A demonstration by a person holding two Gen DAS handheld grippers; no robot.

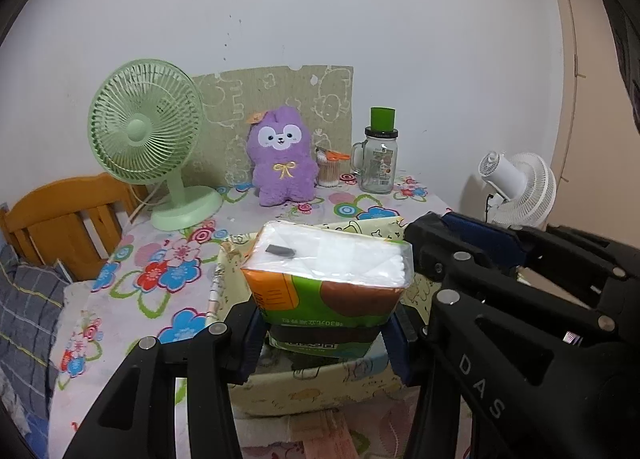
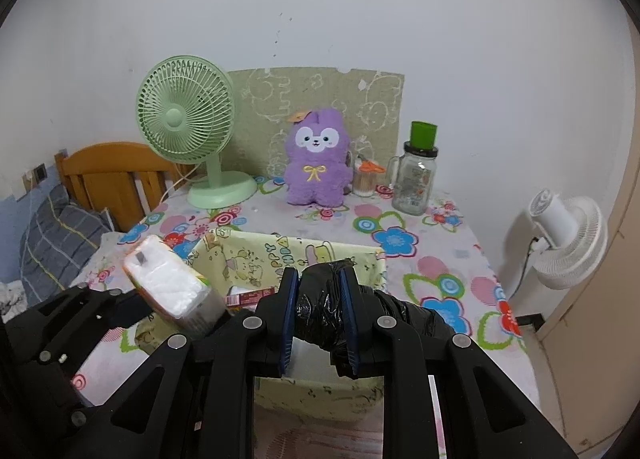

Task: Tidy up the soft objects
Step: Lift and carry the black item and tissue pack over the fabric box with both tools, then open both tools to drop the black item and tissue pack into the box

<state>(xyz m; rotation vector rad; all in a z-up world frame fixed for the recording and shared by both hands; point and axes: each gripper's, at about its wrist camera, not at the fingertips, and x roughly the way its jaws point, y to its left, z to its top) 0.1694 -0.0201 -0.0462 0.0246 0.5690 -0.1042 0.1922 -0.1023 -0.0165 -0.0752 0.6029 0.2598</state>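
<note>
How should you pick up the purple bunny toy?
Pinch the purple bunny toy across its narrower head, coming from the front and above. It sits upright facing forward; the cardboard behind and the cotton swab jar beside it block other sides.

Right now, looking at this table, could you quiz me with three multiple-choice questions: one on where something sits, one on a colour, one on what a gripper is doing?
1. Where does the purple plush toy stand?
A. Inside the fabric box
B. On the table's far side, between the green fan and the glass jar
C. On the wooden chair

2. What colour is the jar's cap?
A. Red
B. White
C. Green

3. What is the right gripper doing?
A. Clamping a crumpled black plastic bag
B. Standing open, holding nothing
C. Gripping the fan

Answers: B, the fan is on the toy's left and the jar on its right. C, the cap is bright green. A, the black bag sits pinched between the blue pads.
</note>
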